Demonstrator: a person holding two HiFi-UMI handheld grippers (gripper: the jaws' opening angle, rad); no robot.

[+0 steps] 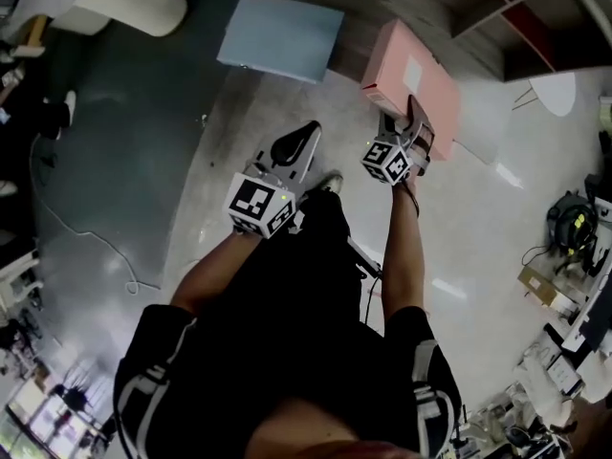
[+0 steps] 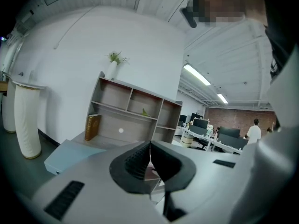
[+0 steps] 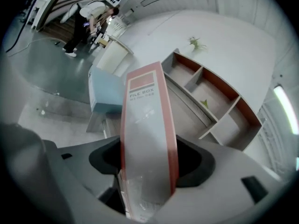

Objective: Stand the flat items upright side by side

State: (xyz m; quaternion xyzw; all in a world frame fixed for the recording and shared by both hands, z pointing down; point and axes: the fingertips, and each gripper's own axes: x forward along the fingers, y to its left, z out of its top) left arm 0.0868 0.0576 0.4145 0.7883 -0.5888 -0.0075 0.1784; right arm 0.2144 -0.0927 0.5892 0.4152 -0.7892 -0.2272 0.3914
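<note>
Floor (image 1: pixel 497 228): pale and glossy, with a dark grey area to the left in the head view.
Shelf unit (image 2: pixel 133 108): open wooden cubbies against a white wall, with a low wooden surface at its foot.
Person (image 1: pixel 316 352): in black clothing, both forearms stretched forward, one tool in each hand.
Blue file box (image 1: pixel 280 34): lies flat on the low wooden surface, at the left end of the shelf unit, well apart from both tools.
Pink file box (image 3: pixel 148 139): held off the floor in front of the shelf unit. Its labelled narrow side faces the right gripper view, and its far end points toward the blue file box.
Right gripper (image 1: pixel 418 120): jaws stand wide and grasp the near end of the pink file box, which fills the gap between them.
Left gripper (image 2: pixel 150 148): clenched with nothing between the jaws, raised beside the right gripper and aimed at the shelf unit.
Brown book (image 2: pixel 92 126): stands upright in the lower left cubby.
White vase (image 2: pixel 111 69): on top of the shelf unit, holding a green sprig.
</note>
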